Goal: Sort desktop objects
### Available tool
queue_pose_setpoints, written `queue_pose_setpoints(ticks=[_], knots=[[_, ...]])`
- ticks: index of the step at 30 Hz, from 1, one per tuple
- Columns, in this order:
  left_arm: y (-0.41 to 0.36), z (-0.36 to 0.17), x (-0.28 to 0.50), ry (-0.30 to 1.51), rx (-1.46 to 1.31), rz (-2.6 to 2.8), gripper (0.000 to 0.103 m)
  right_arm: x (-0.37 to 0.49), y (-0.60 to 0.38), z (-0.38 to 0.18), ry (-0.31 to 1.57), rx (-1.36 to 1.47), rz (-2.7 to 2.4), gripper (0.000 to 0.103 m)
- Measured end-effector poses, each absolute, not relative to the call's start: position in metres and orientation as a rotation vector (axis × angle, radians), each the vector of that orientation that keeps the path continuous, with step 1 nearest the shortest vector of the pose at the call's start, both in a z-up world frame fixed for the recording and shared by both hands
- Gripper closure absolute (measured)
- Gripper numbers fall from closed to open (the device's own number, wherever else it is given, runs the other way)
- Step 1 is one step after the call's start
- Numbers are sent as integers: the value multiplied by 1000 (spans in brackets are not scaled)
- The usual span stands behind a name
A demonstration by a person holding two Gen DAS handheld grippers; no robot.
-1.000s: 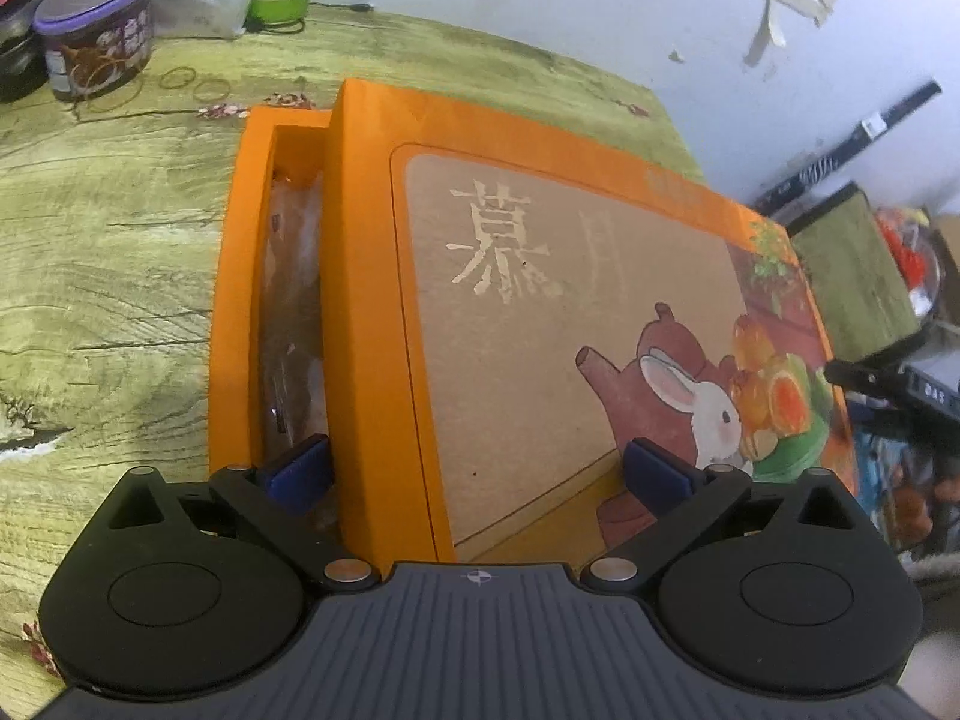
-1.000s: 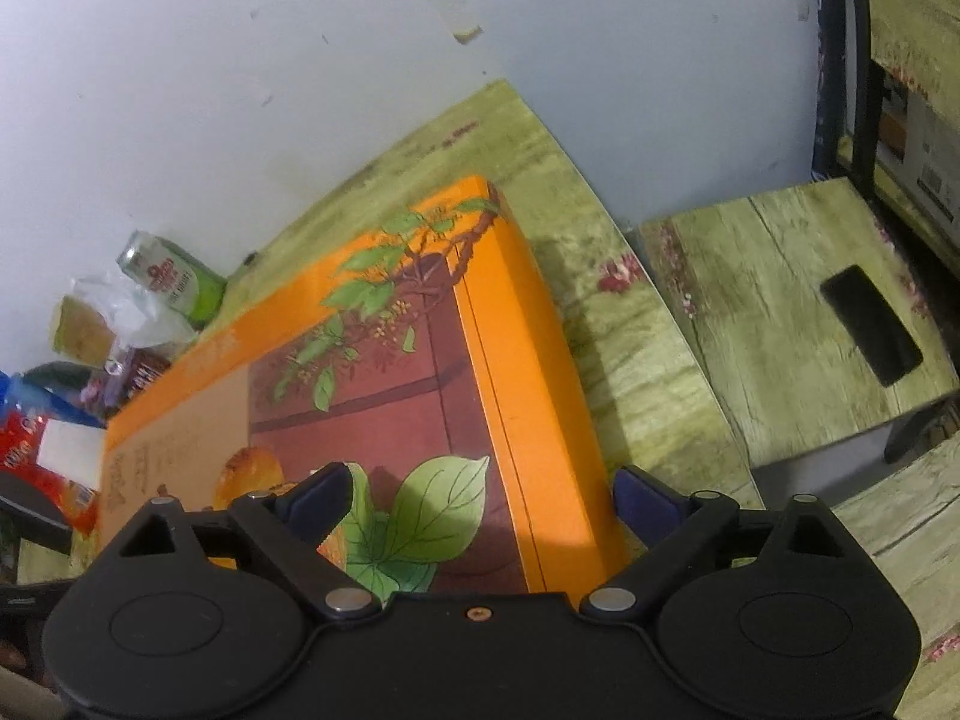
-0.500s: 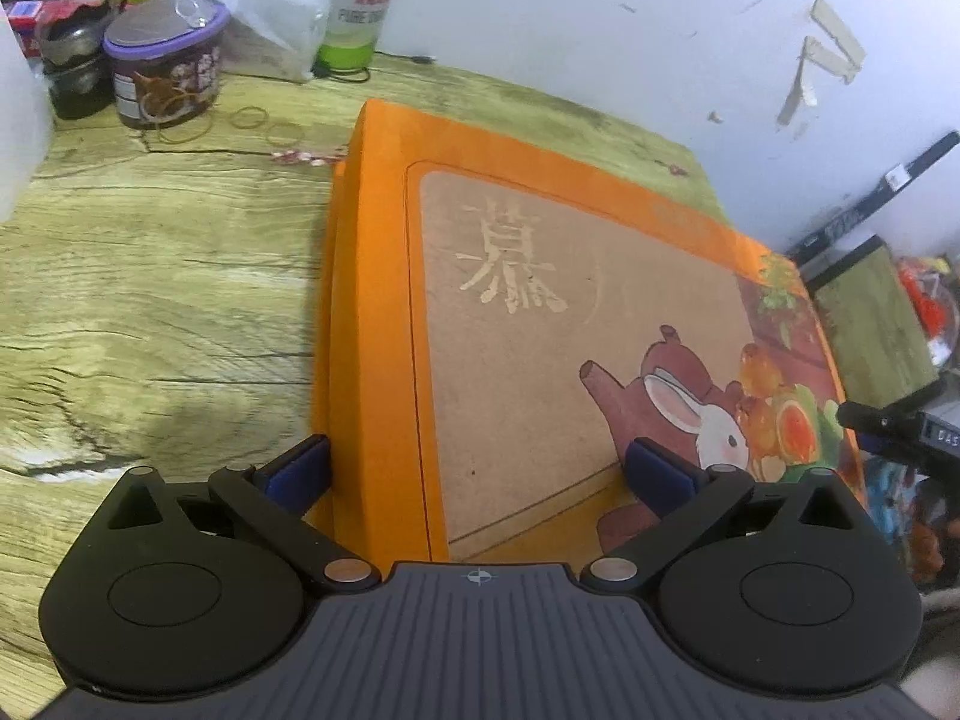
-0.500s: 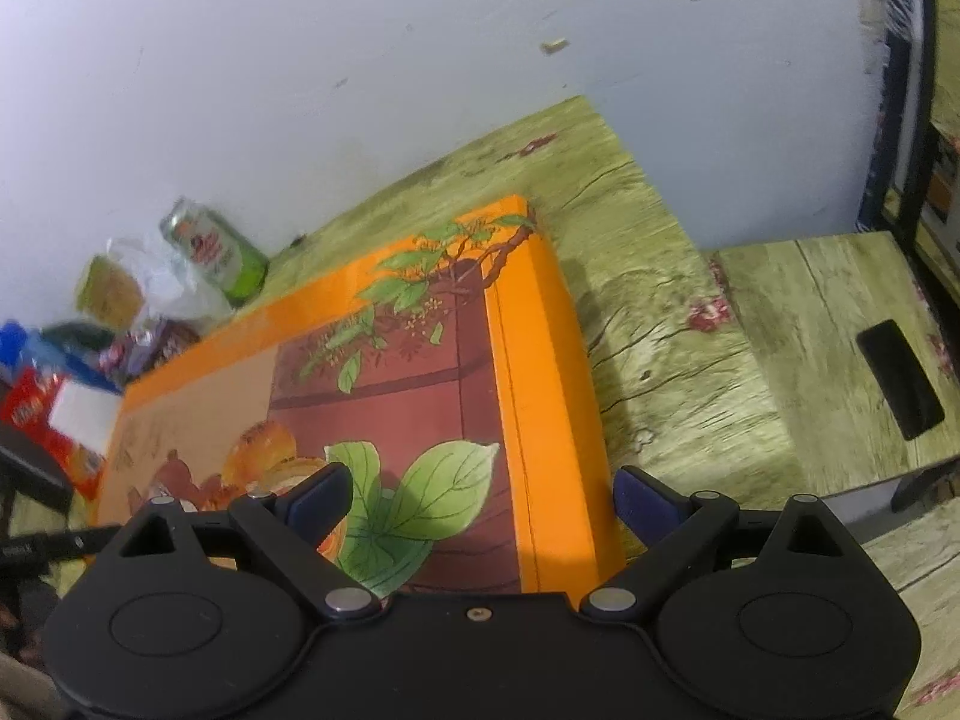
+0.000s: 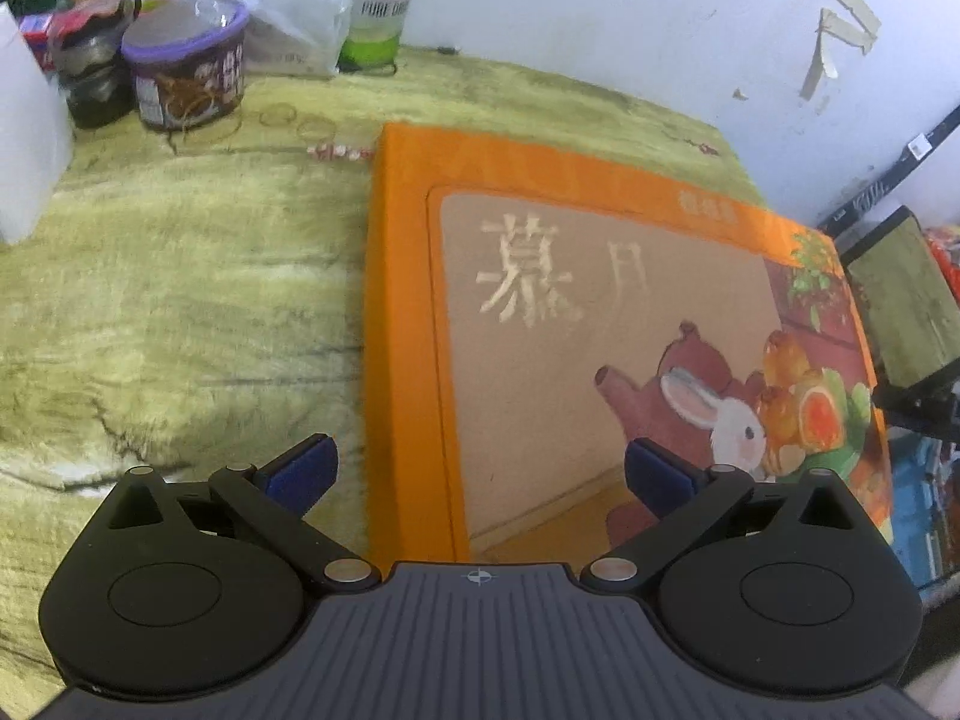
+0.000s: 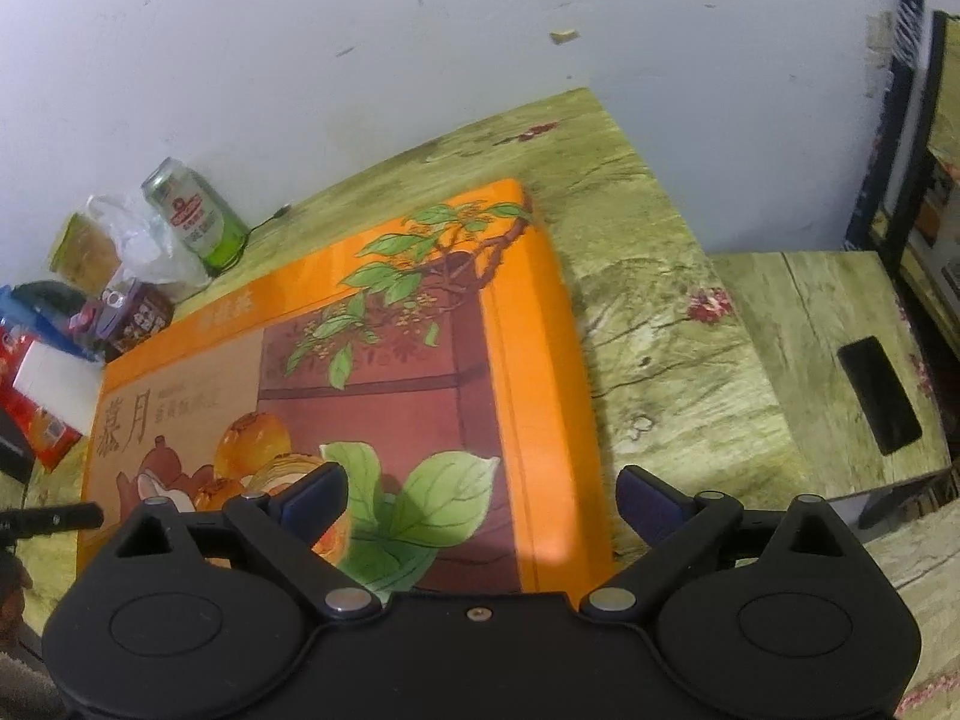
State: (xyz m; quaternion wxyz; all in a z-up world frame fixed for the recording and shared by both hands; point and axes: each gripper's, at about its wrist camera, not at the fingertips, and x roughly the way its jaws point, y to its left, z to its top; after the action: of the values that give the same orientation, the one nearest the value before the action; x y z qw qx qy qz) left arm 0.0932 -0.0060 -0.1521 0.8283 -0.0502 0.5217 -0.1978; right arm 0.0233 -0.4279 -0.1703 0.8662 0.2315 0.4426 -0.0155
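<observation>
A large orange gift box (image 5: 540, 312) with a rabbit and teapot picture lies closed and flat on the green wood-grain table (image 5: 168, 300). My left gripper (image 5: 480, 474) is open above the box's near left edge, one finger off the box, one over the lid. The box also shows in the right wrist view (image 6: 372, 372). My right gripper (image 6: 480, 498) is open above the box's near right corner, straddling its right edge. Neither gripper holds anything.
At the table's back stand a purple-lidded can (image 5: 186, 72), a green bottle (image 5: 384, 6), a plastic bag (image 5: 282, 12) and a white box (image 5: 24, 138). A green beer can (image 6: 192, 216) and snack packs (image 6: 36, 414) show on the right view. A low stool (image 6: 828, 372) stands beyond the table's right edge.
The lid, offset from the tray a second ago, now sits fully closed on the box. Both grippers have pulled back and up from the box, still open.
</observation>
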Motion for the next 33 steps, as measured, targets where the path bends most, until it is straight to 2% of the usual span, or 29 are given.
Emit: queue_pose_setpoints(ticks=[11, 18, 33], knots=[[-4, -171, 90, 1090, -209, -426, 0, 28, -432, -188, 920, 588, -36, 4], [-10, -163, 86, 1069, -164, -435, 0, 24, -430, -183, 900, 567, -31, 8], [-7, -141, 86, 1027, -169, -454, 0, 20, -423, -160, 864, 511, -5, 7]])
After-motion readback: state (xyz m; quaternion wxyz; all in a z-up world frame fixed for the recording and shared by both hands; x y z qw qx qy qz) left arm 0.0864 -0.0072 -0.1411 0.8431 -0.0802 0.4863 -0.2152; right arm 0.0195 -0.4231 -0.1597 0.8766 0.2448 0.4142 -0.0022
